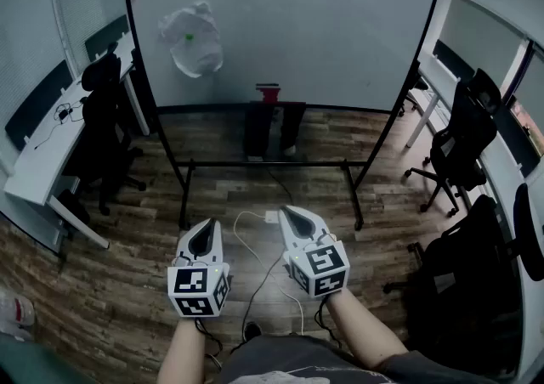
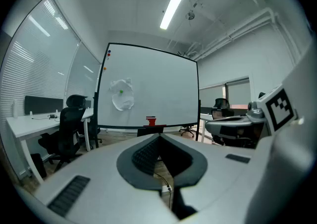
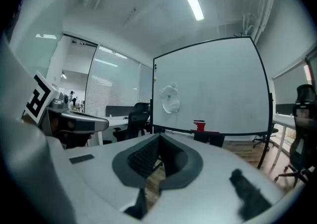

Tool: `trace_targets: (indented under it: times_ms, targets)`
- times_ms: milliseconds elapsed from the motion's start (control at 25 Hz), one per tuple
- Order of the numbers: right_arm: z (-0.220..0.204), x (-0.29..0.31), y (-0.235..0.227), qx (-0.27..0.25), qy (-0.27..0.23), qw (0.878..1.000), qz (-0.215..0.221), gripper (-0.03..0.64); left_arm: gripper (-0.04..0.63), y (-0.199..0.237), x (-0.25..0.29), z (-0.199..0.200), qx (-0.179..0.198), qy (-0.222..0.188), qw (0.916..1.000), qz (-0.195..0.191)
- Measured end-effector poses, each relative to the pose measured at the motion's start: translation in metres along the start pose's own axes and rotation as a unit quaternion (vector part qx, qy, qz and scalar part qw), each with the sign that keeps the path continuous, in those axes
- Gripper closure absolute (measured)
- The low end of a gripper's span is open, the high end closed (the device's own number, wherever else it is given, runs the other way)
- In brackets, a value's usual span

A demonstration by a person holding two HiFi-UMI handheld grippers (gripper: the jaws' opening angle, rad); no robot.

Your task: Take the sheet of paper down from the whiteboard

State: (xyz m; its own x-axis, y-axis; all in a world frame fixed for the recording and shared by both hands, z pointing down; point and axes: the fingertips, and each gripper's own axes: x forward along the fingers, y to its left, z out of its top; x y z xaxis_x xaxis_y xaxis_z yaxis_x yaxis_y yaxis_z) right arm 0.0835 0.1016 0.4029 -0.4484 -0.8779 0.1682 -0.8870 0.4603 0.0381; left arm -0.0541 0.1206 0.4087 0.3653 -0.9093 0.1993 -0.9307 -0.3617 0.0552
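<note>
Sheet of paper [image 1: 192, 38] on whiteboard [image 1: 340, 25], upper left. Desk [image 1: 34, 166] and office chair [image 1: 102, 110] left of board; office chairs [image 1: 463, 132] right.

Black office chair [image 1: 102, 115], white desk [image 1: 38, 166], small red object [image 1: 269, 93], wood floor [image 1: 127, 289]

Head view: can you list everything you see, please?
whiteboard: one, white with black frame, standing at the back
sheet of paper: one, white and crumpled, upper left of the whiteboard
magnet: one, green, on the paper
red object: one, on the whiteboard's ledge
office chairs: at least three, black, one left, others right
desks: two, white, left and right sides
cable: one, white, on the brown wood floor
left claw: one, white, shut, empty, near bottom
right claw: one, white, shut, empty, beside it
</note>
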Motion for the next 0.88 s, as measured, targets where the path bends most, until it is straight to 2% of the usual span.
trace_targets:
  times_ms: [200,640,880]
  targets:
    - [-0.006,0.005,0.008,0.003,0.01,1.0,0.018,0.595,0.581,0.003,0.005,-0.002,-0.007,0.005,1.0,-0.005]
    - [-0.026,0.023,0.015,0.002,0.039,0.999,0.024,0.595,0.581,0.017,0.015,-0.022,-0.026,0.025,0.9993,-0.002]
    - [-0.039,0.04,0.026,-0.013,0.053,0.998,0.025,0.595,0.581,0.033,0.016,-0.03,-0.042,0.022,0.9987,-0.016]
